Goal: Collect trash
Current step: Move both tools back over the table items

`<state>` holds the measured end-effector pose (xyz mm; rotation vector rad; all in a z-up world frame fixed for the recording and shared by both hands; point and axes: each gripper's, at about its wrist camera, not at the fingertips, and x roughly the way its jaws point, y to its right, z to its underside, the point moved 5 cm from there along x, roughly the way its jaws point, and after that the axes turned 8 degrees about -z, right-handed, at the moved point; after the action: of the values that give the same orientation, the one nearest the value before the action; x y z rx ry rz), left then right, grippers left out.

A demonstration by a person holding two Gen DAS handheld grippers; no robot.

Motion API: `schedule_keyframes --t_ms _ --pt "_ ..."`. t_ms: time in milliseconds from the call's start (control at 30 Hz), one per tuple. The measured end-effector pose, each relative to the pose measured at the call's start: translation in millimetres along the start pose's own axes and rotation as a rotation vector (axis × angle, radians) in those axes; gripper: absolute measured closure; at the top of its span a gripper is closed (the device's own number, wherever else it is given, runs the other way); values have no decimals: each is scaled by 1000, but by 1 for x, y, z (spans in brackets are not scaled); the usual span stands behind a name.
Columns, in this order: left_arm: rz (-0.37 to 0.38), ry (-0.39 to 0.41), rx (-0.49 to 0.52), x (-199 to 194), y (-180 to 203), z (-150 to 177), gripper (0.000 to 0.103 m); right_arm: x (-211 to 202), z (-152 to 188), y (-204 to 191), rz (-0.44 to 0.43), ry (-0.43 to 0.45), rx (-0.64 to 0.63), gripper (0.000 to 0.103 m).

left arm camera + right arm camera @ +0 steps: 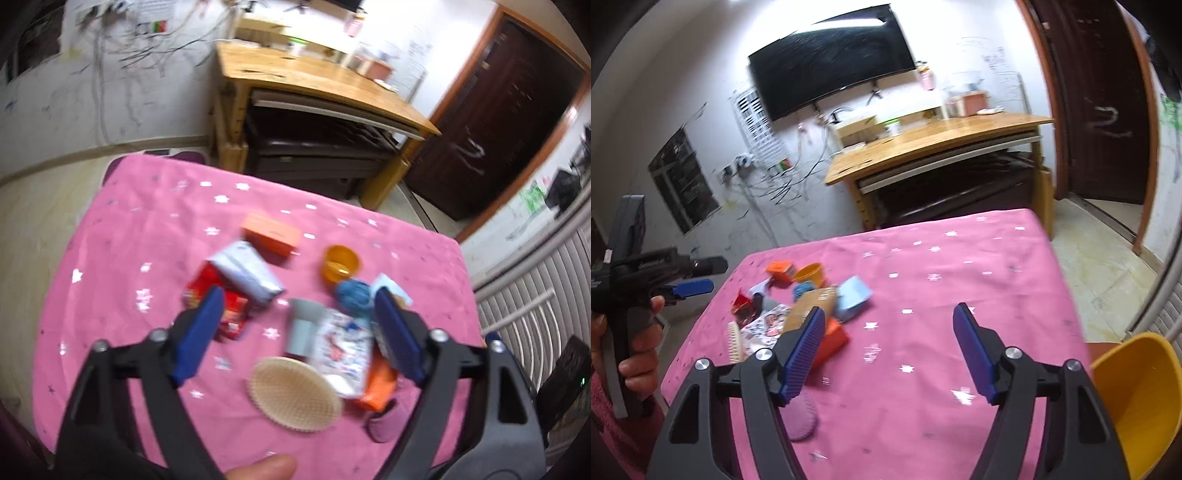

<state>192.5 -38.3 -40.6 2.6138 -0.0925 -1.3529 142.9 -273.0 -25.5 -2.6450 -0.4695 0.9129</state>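
Note:
A heap of litter lies on the pink star-print tablecloth (122, 236). It includes a red wrapper (218, 299), a white foil packet (247, 273), a printed white packet (343, 347) and an orange packet (380, 384). My left gripper (297, 295) hovers above the heap, open, with nothing between its blue pads. In the right wrist view the heap sits at the left, with the red wrapper (744, 304) and orange packet (831, 343) showing. My right gripper (889, 310) is open and empty over bare cloth. A yellow bin (1137, 398) stands at the table's right edge.
Also in the heap are an orange box (269, 234), orange bowl (340, 264), blue yarn ball (352, 295), grey cup (303, 325), woven brush (291, 391) and light blue box (853, 295). A wooden desk (317, 81) stands behind. A hand (642, 339) holds the left gripper (690, 288).

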Motion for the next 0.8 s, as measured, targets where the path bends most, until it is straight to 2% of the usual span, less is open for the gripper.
schedule_keyframes --t_ms 200,500,567,700,800 --pt "-44 -41 12 23 -26 -3 22 28 2 -30 -35 -51 -34 33" --pt "-10 -137 88 57 -31 14 22 47 2 -53 -44 -87 -67 32" --pt "-5 -147 106 62 -31 16 29 50 2 -56 -42 -94 -72 32" --pt "-26 -142 127 66 -32 19 37 56 3 -60 -41 -105 -78 32" --pt "-35 -129 147 65 -34 21 49 60 3 -63 -42 -114 -85 31"
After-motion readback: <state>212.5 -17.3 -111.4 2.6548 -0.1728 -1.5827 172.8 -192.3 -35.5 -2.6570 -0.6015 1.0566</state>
